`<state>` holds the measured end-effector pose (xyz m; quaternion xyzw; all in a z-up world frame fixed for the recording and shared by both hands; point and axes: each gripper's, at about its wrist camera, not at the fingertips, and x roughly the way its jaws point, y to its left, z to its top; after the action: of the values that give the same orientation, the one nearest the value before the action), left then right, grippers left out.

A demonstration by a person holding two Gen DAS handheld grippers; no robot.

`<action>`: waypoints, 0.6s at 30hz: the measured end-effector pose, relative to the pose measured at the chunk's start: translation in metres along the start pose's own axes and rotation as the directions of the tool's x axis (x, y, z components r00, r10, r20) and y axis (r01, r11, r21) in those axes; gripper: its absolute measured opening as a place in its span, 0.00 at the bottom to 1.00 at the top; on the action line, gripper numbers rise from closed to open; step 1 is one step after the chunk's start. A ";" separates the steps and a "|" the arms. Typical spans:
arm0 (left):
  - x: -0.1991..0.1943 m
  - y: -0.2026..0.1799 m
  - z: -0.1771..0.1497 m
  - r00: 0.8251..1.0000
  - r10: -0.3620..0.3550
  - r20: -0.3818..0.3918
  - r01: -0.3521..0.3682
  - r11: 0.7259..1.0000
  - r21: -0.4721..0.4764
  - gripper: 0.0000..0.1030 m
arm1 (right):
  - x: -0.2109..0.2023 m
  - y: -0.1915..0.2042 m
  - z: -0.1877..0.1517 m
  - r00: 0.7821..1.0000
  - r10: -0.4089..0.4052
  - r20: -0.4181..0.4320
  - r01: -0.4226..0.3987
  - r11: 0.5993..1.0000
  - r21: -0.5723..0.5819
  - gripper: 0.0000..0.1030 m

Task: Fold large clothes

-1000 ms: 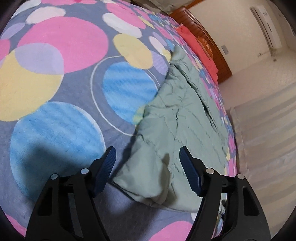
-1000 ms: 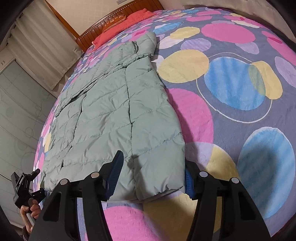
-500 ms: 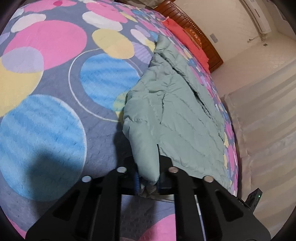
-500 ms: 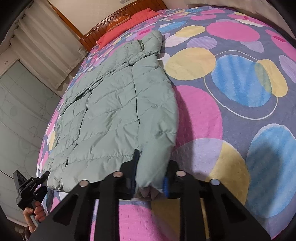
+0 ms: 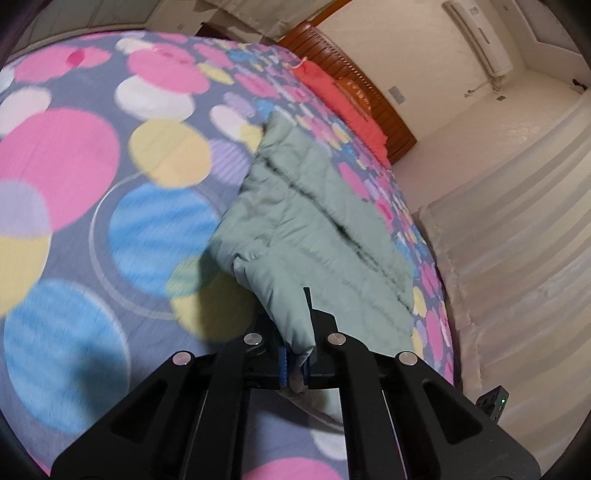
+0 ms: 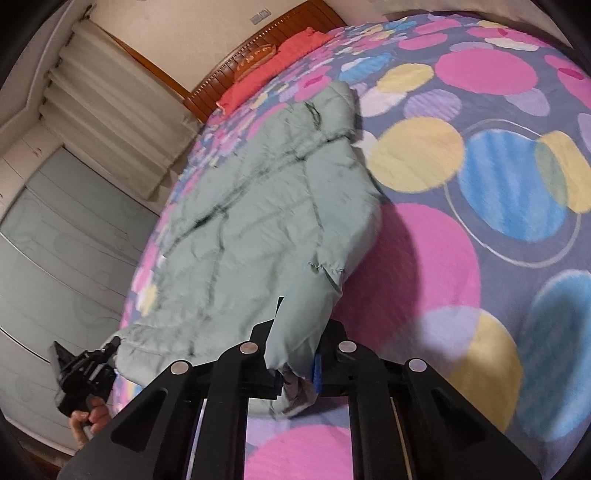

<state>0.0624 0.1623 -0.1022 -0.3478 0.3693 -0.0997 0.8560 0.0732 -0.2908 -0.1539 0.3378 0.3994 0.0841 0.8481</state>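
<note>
Left wrist view: left gripper (image 5: 294,363), jaws clenched on a corner of the hem of the pale green quilted jacket (image 5: 314,229); the fabric bunches between the blue pads and rises off the bed right in front of the fingers. The rest of the jacket stretches away ahead of the tongs, lying on the bedspread (image 5: 74,184) printed with pink, yellow and blue circles. Beyond the jacket, farther ahead: a red pillow (image 5: 340,99) against a brown wooden headboard (image 5: 365,92). To the right of the tongs: pale curtains (image 5: 517,240); a wall air conditioner (image 5: 480,33) high up. Right wrist view: right gripper (image 6: 295,373), jaws likewise closed on another corner of the jacket (image 6: 258,221) hem, the padding pinched between them and pulled up from the bedspread (image 6: 480,184). To the lower left of these tongs, the left gripper (image 6: 86,373) shows small in a person's hand (image 6: 86,419), at the far corner of the hem; its grip there is blurred, probably pinching fabric. Ahead: the headboard (image 6: 236,66) and pillow (image 6: 280,59).
</note>
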 end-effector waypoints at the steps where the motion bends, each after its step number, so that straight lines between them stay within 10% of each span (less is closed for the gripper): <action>1: 0.003 -0.005 0.006 1.000 0.000 0.003 0.000 1.000 0.009 0.04 | 0.001 0.002 0.005 1.000 0.021 0.004 -0.021 1.000 0.006 0.10; 18: 0.089 -0.080 0.130 0.995 0.067 0.071 -0.078 0.984 0.159 0.04 | 0.055 0.037 0.150 0.979 0.170 0.112 -0.180 0.980 0.081 0.10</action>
<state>0.2237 0.1335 -0.0356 -0.2668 0.3441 -0.0864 0.8961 0.2249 -0.3158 -0.0962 0.4135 0.3267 0.1226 0.8410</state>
